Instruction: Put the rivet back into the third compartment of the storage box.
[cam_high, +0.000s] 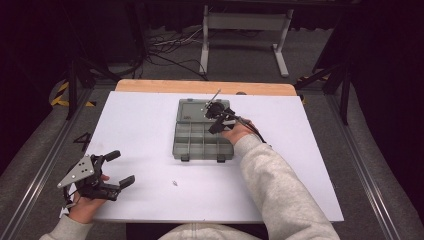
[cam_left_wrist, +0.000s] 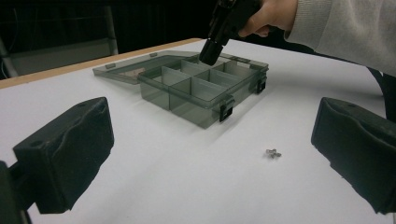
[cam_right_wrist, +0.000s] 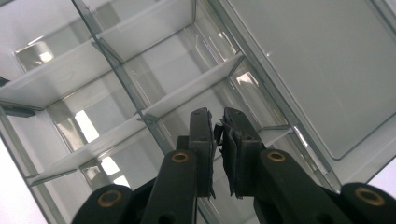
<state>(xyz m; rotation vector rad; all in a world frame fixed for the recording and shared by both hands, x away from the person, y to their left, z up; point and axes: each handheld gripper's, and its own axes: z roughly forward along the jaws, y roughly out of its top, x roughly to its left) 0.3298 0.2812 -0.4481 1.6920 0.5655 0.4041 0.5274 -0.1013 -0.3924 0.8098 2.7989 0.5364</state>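
While poised over the open compartment box (cam_high: 200, 141), right gripper (cam_high: 218, 116) with jaws pressed together, nothing visibly pinched, tips dipped just above a far-row cell beside the hinge, clear dividers beneath and the flat lid (cam_right_wrist: 308, 60) lying open just beyond the tips. Nearer the person, left gripper (cam_high: 120, 169) resting at the table's corner, jaws spread wide and empty, well apart from the box. Between those wide jaws and slightly ahead, one small metal part (cam_left_wrist: 272, 153) loose on the white tabletop (cam_high: 140, 130). Beyond the wooden far edge (cam_high: 200, 86), grey floor, tangled cables (cam_high: 170, 50), a white stand (cam_high: 245, 30), dark surroundings. No legible writing anywhere.
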